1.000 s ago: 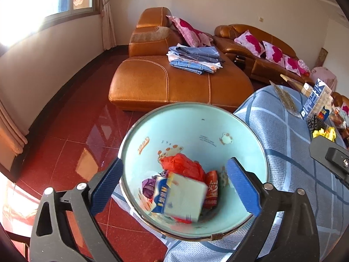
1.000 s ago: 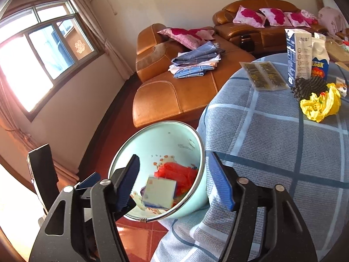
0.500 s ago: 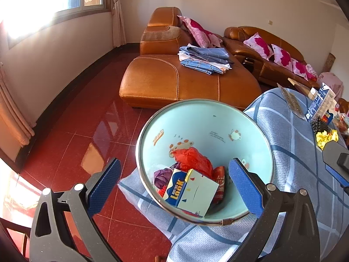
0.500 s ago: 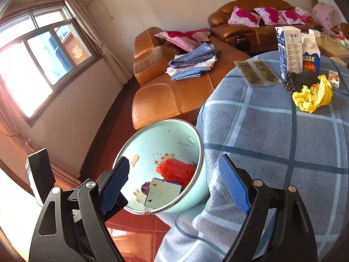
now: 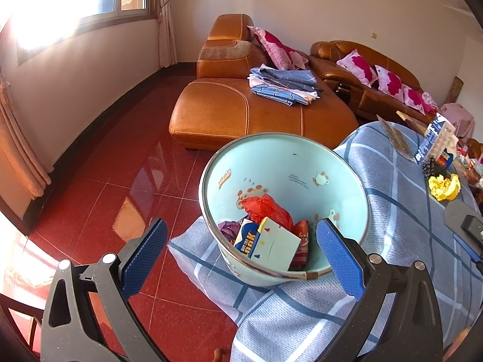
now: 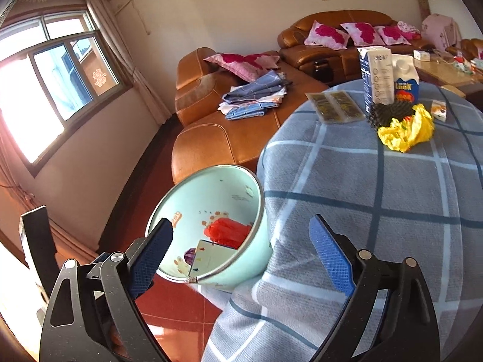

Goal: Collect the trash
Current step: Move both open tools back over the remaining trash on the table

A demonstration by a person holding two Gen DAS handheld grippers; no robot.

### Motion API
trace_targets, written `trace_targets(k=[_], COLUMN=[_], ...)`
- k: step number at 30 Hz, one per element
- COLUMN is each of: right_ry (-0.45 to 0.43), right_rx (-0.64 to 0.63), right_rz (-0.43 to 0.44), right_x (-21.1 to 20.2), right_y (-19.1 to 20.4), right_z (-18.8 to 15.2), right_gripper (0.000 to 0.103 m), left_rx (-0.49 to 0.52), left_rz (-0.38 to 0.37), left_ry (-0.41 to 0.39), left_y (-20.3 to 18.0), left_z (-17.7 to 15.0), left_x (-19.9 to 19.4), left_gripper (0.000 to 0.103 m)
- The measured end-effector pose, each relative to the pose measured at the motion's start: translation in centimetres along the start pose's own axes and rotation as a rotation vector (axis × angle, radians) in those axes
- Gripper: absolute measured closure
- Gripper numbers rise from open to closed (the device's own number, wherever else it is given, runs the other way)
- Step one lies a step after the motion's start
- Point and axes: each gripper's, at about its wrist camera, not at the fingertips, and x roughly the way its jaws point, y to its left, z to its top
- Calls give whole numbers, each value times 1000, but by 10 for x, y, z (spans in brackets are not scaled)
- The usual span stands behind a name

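A pale green bin [image 5: 338, 181] [image 6: 259, 250] stands on the floor against the table's cloth edge. Inside lie a white and blue carton [image 5: 265, 246] [image 6: 209, 259], a red bag [image 5: 265, 209] [image 6: 229, 229], a purple scrap [image 5: 228, 229] and a red wrapper [image 5: 302, 238]. My left gripper [image 5: 240, 255] hangs open over the bin, nothing between its blue pads. My right gripper [image 6: 238, 255] is above the bin's rim and the table edge, its jaws opening wide and empty. On the table lie a crumpled yellow bag [image 6: 406, 131] [image 5: 443, 184], two cartons [image 6: 389, 80] and flat packets [image 6: 335, 105].
A round table with a grey checked cloth [image 6: 377, 205] [image 5: 407, 241] fills the right side. An orange leather sofa [image 5: 241, 111] with folded clothes [image 5: 280, 86] stands beyond the bin. Red tiled floor [image 5: 120, 187] spreads to the left. A black spiky object [image 6: 389, 113] sits by the cartons.
The white and blue carton has dropped from between the right gripper's jaws into the bin. The right jaws have spread wider. Both grippers have drawn back from the bin.
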Motion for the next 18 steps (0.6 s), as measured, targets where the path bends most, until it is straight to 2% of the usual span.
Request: trace_targets(k=[12,18], right_ry=[6,-15], right_rx=[19,52], right_rz=[-76,-133], right_x=[-18,-29], right_y=[-29,-54], right_z=[-24,-32], right_gripper=[13,13], left_rx=[41,50], left_rz=[-19,-53], left_ry=[11,8], left_y=[-14,-31], left_z=[-21,-32], left_x=[-14,-18], left_gripper=[6,6])
